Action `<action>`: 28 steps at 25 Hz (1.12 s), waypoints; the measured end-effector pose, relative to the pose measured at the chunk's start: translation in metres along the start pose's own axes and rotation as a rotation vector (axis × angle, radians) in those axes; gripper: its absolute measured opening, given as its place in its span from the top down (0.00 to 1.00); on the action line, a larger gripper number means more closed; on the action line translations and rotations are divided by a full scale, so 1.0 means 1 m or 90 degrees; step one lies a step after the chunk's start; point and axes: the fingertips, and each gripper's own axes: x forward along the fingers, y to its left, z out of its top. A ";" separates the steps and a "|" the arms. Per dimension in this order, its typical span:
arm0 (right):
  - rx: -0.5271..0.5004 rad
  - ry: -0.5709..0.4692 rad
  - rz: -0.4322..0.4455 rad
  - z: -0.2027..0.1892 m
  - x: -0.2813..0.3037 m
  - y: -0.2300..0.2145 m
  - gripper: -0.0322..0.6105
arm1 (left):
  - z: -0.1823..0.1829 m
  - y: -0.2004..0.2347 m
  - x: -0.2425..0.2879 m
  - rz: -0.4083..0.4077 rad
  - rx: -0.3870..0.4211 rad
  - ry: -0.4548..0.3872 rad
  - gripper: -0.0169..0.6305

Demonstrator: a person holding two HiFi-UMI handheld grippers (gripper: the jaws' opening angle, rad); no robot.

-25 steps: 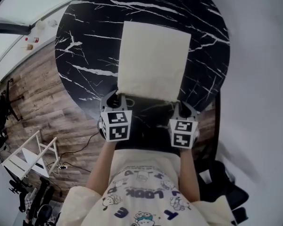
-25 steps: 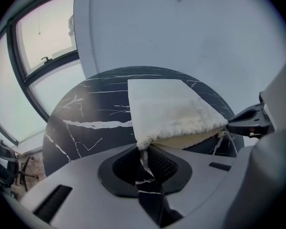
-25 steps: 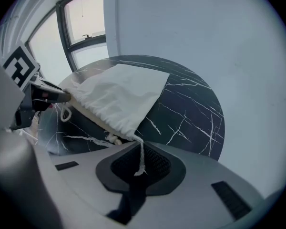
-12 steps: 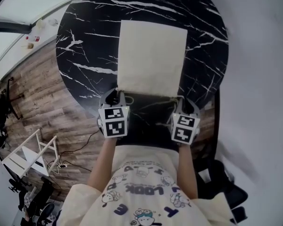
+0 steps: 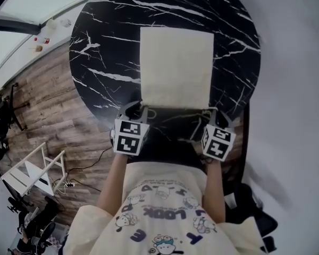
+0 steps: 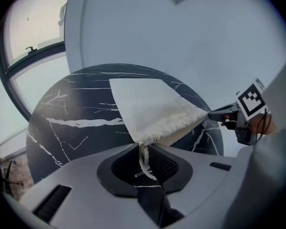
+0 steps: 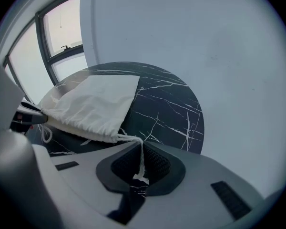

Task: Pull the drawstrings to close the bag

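Your left claw (image 5: 136,108) has the left drawstring (image 6: 144,155) between its jaws, which are opening. Your right claw (image 5: 210,113) is clamped almost shut on the right drawstring (image 7: 141,157). Held apart, they pull outward to gather the mouth of the bag (image 5: 175,68), which lies flat on the surface (image 5: 106,41). The mouth looks partly cinched, though your claws cover its corners.

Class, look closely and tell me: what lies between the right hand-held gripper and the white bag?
A short white drawstring runs from the bag's gathered corner into the right hand-held gripper, whose jaws pinch it. The right gripper view shows this best.
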 end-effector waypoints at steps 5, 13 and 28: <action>-0.011 -0.002 -0.018 0.004 0.001 -0.009 0.91 | 0.004 -0.019 -0.007 -0.116 0.078 -0.008 0.84; -0.056 -0.018 0.039 0.018 0.001 0.013 0.92 | -0.005 -0.018 -0.009 -0.127 0.151 0.033 0.82; -0.074 -0.022 0.035 0.019 0.001 0.017 0.92 | -0.019 -0.010 -0.001 -0.057 0.188 0.074 0.81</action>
